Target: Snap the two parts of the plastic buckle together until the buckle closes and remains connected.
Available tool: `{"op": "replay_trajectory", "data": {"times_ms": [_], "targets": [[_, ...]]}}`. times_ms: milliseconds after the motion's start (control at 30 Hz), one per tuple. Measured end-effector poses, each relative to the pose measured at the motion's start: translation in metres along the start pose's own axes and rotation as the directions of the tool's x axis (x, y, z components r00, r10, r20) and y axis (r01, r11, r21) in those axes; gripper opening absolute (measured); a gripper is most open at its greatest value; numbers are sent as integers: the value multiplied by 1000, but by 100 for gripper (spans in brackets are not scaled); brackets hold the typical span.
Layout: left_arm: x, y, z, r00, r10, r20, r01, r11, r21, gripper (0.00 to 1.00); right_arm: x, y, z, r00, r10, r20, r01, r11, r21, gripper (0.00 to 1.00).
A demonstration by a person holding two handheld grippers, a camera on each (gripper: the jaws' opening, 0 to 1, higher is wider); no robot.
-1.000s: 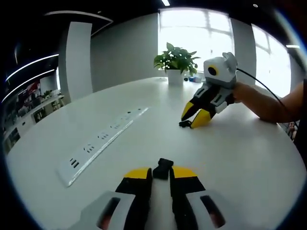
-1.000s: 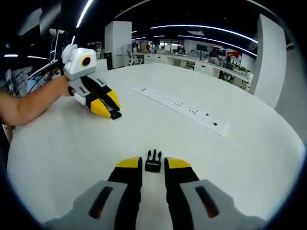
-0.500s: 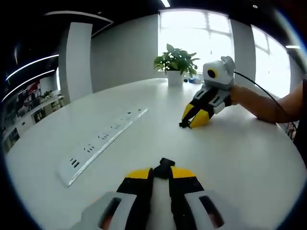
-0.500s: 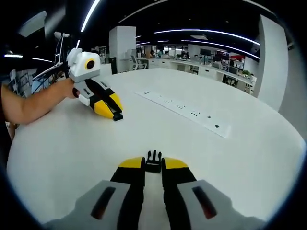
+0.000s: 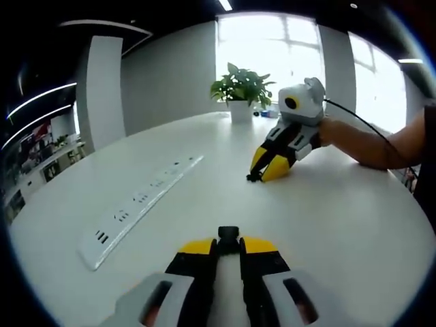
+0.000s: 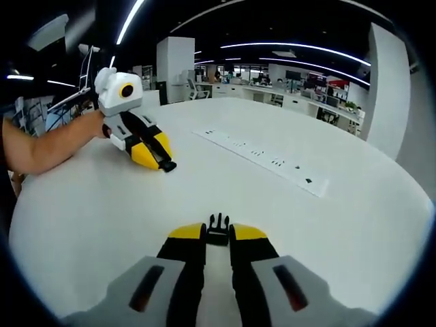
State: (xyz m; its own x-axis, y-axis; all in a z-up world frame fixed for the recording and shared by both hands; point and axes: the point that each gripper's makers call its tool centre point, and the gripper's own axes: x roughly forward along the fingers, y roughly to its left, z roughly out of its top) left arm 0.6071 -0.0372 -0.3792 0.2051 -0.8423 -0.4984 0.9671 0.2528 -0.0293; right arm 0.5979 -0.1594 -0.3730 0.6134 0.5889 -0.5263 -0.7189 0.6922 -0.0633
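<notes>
In the left gripper view my left gripper (image 5: 228, 245) is shut on the black socket half of the buckle (image 5: 228, 234), which pokes out between the yellow tips just above the white table (image 5: 327, 225). Farther off, the right gripper (image 5: 263, 170) rests its tips on the table with a black piece at them. In the right gripper view my right gripper (image 6: 218, 233) is shut on the black pronged half of the buckle (image 6: 218, 222), prongs pointing away. The left gripper (image 6: 158, 159) lies at the far left, held by a hand, its black piece (image 6: 167, 165) at the tip.
A long white power strip (image 5: 139, 201) (image 6: 262, 157) is set into the table beside the grippers. A potted plant (image 5: 238, 92) stands at the far edge by the window. A person's forearm (image 6: 48, 146) reaches in from the side. Office desks lie beyond the table.
Both grippers' jaws have narrowed from a slight gap onto their buckle halves. The socket half, tilted a second ago, now sits straight between the left jaws. The left view has shifted slightly.
</notes>
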Motion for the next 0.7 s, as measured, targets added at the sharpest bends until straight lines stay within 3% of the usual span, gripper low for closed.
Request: {"op": "replay_trajectory", "data": {"times_ms": [700], "targets": [[0, 3, 1, 1000, -2, 0, 2, 1000, -21, 12, 1, 4, 1, 1000, 19, 16, -19, 1000, -16, 13]]}}
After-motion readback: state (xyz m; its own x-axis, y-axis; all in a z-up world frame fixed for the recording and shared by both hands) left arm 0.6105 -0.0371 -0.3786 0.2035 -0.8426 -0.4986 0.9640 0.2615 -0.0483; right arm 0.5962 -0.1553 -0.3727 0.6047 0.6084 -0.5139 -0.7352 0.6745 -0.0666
